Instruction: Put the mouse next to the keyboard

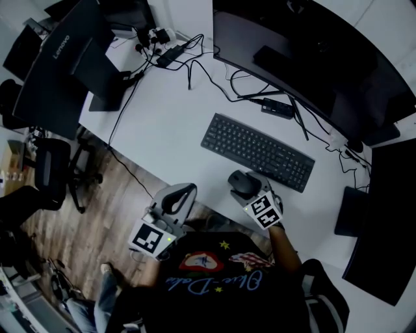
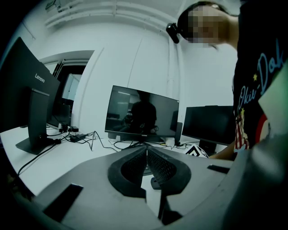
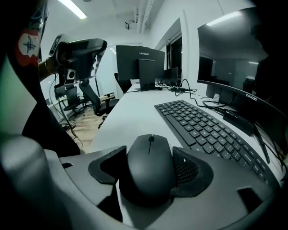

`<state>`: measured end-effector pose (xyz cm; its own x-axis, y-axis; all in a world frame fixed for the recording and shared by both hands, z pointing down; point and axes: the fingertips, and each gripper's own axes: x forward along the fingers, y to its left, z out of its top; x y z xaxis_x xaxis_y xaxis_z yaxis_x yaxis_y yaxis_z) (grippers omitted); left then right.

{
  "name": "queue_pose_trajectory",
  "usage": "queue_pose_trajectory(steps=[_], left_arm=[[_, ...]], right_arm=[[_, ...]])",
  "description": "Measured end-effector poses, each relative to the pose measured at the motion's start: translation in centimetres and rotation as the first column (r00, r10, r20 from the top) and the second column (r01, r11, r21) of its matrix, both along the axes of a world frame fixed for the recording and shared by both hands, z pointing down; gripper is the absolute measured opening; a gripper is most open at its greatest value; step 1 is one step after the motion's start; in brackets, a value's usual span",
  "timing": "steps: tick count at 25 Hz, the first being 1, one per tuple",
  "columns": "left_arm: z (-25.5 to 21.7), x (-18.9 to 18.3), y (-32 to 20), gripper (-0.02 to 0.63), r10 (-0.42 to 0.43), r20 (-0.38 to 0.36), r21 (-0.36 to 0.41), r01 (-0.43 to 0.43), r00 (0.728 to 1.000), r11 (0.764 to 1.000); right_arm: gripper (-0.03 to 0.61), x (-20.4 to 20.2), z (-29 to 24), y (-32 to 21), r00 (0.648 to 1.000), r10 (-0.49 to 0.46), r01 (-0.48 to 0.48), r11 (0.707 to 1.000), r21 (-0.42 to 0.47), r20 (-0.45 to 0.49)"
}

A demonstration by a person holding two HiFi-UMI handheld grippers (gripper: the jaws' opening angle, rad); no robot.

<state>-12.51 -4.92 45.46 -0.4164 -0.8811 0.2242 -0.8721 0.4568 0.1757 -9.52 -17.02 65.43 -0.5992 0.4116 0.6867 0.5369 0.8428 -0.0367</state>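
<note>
Cool glow from ceiling strip light (image 3: 72, 8); fisheye-bent, vignetted edges.

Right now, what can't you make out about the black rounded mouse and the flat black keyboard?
Mouse underside and desk contact: hidden by its body and the right gripper, right gripper view.
Keyboard key legends: too small, head view; near end behind that gripper, right gripper view.

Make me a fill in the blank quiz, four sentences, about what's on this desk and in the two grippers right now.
1. The mouse lies between the jaws of the right gripper, on the ____ desk.
2. Between the shut jaws of the left gripper there is ____.
3. The monitor at the head view's left edge shows the brand ____.
4. The keyboard beside the mouse is ____.
Missing words: white; nothing; Lenovo; black.
</note>
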Motion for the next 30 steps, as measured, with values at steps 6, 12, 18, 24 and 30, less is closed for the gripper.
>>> queue_pose_trajectory(steps=[6,12,18,24,30], left_arm=[[-0.2,0.1,-1.6,0.003,0.045,0.004,0.003,-0.045,0.999,0.999],[-0.3,0.3,-2.6,0.003,0.069,-0.002,0.005,-0.069,0.998,0.998],[-0.3,1.0,-5.4,0.004,0.15,0.003,0.007,-0.15,0.989,0.989],[-0.5,1.8,-8.7,0.004,0.236,0.017,0.017,-0.236,0.972,0.971],[-0.3,2.9,-11.0,0.004,0.311,0.004,0.023,-0.311,0.95,0.95]], right_arm=[[0.279,0.0,-0.3,-0.1,1.0,0.029,-0.029,1.0,0.001,0.003],[0.279,0.9,-2.6,-2.1,0.981,0.19,-0.186,0.977,-0.109,0.034],[0.279,2.4,-3.9,-5.9,0.948,0.312,-0.304,0.947,-0.107,0.058],[0.279,4.8,-5.5,-10.1,0.892,0.444,-0.435,0.894,-0.107,0.083],[0.279,7.3,-7.0,-14.3,0.816,0.566,-0.556,0.824,-0.111,0.116]])
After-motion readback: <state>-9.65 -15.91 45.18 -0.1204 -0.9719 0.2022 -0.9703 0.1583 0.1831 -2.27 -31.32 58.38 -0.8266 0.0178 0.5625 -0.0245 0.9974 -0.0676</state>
